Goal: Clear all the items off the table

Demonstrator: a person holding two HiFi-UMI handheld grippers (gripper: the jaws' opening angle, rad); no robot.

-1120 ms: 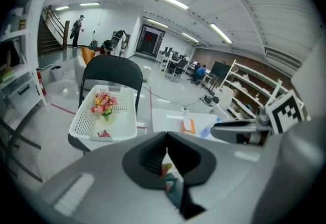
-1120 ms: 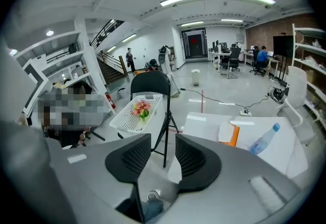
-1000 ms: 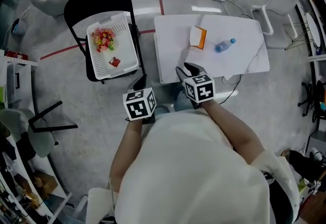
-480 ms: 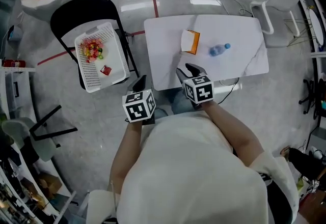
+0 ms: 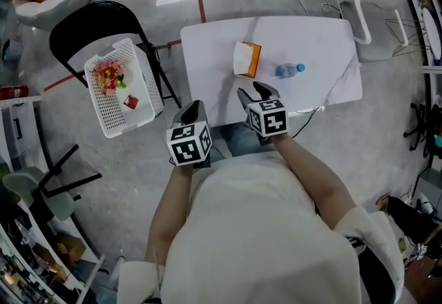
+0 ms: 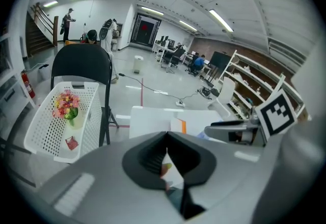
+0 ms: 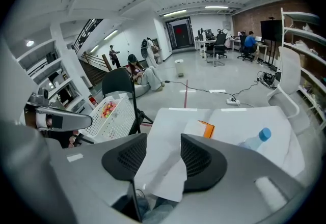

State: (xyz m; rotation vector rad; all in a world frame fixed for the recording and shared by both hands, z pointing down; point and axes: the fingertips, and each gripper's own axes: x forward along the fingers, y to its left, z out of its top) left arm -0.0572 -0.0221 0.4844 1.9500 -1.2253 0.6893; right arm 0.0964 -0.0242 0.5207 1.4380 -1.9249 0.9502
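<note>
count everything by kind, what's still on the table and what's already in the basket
on the table:
orange and white box: 1
water bottle: 1
in the basket:
bunch of flowers: 1
red packet: 1
total: 4

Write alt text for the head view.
Seen from above, a person holds the left gripper and right gripper at a table bearing a box and bottle. The right's empty jaws have just been opening. Left, a basket sits on a chair.
</note>
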